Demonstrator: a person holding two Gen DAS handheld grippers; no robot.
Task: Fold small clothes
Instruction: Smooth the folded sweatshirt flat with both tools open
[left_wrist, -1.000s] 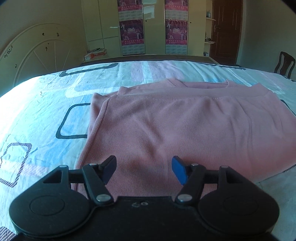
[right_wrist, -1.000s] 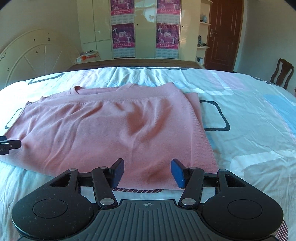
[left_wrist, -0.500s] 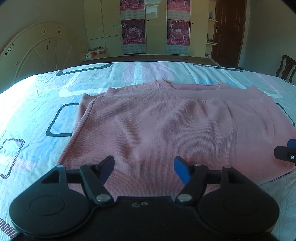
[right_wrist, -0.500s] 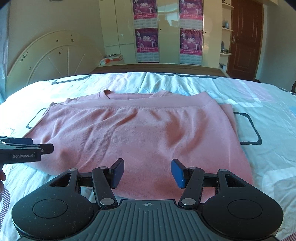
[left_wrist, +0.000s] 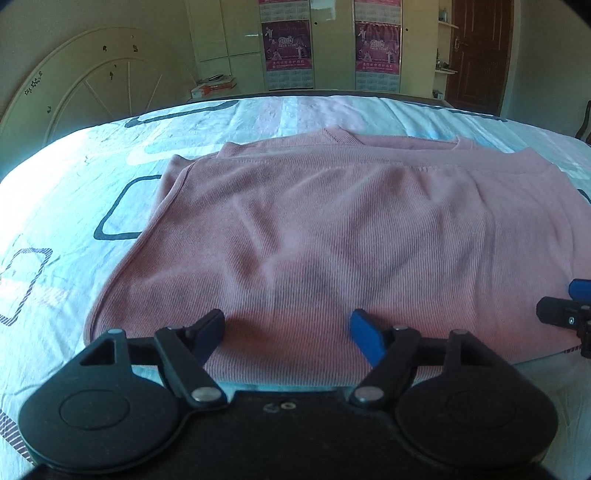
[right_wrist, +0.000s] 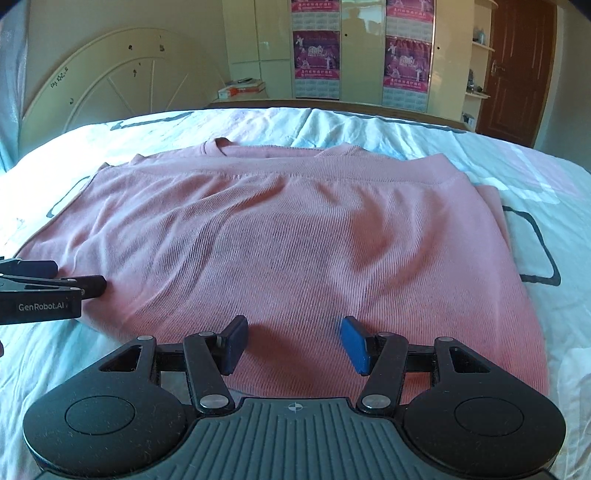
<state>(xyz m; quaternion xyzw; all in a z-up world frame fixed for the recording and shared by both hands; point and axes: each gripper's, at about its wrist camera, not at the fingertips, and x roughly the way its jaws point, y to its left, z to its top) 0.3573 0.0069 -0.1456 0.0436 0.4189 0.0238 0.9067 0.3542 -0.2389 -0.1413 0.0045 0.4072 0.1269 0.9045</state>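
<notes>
The bed (left_wrist: 74, 206) filled both views, and on its patterned sheet the pink top (left_wrist: 332, 229) lay flat, already doubled over once, its collar at the far side and its folded edge nearest me. Its long axis ran side to side across my view, so both grippers faced the near edge square on. From the left wrist view the top reached further right than left, and its left side edge sat not far outside my left gripper (left_wrist: 288, 328). From the right wrist view the right side edge fell away just beyond my right gripper (right_wrist: 291, 338). So each hand was nearer its own end of the near edge, and I judged the next fold would be taken from there. The left jaws were opening, nothing between them but the cloth lying below. The right jaws stood part open and empty too, over the fabric. I could not tell whether either set of tips touched the top. Each gripper showed at the edge of the other's view, low beside the near edge.
</notes>
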